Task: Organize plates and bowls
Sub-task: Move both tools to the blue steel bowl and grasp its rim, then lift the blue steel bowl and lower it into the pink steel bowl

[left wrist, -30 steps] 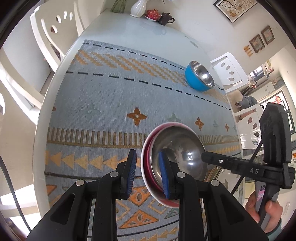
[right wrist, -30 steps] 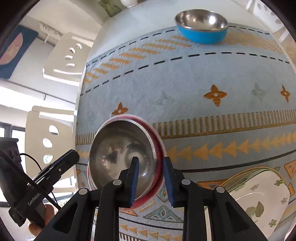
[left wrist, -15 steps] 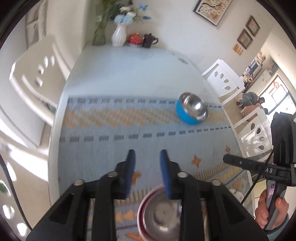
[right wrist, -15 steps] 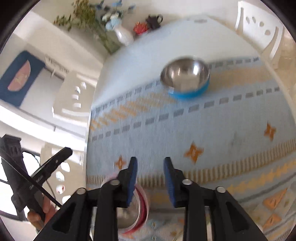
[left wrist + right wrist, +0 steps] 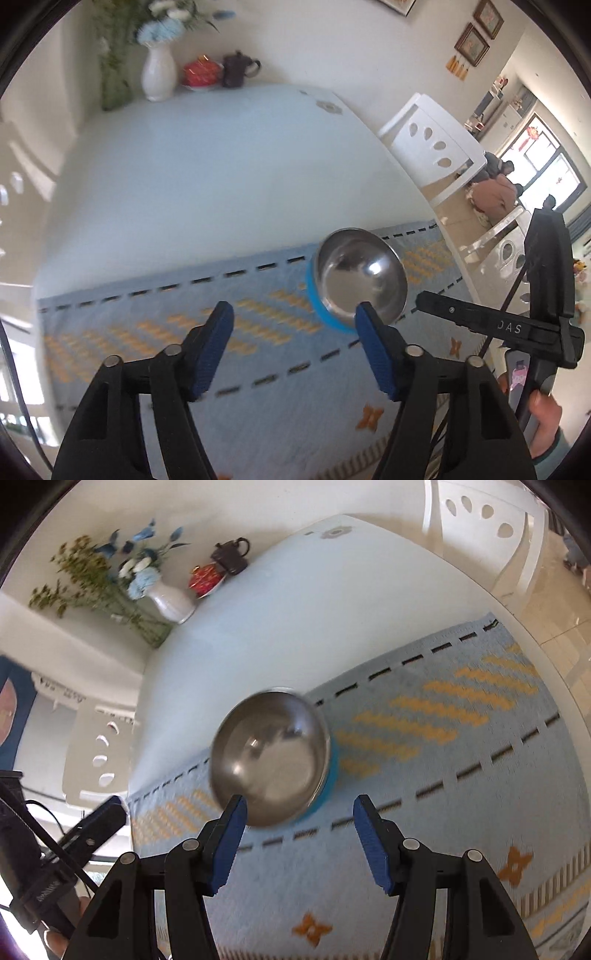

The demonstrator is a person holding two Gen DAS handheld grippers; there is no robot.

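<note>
Home dining room: white tabletop (image 5: 207, 177) with woven runner (image 5: 258, 369), flower vase (image 5: 159, 72) upper left, teapot (image 5: 238, 70), white chairs (image 5: 432, 144), framed pictures (image 5: 472, 40) upper right.

White chairs (image 5: 432, 142) flank the table (image 5: 221, 166); framed pictures (image 5: 476, 33) hang above.

Left wrist view: looks steeply down along its fingers, close above the pale blue woven table runner (image 5: 155, 325). Right wrist view: same downward pitch, equally near. Shared: blue-walled steel bowl (image 5: 360, 282) (image 5: 271, 755), white flower vase (image 5: 159, 75) (image 5: 173, 602) at table's far end.
</note>
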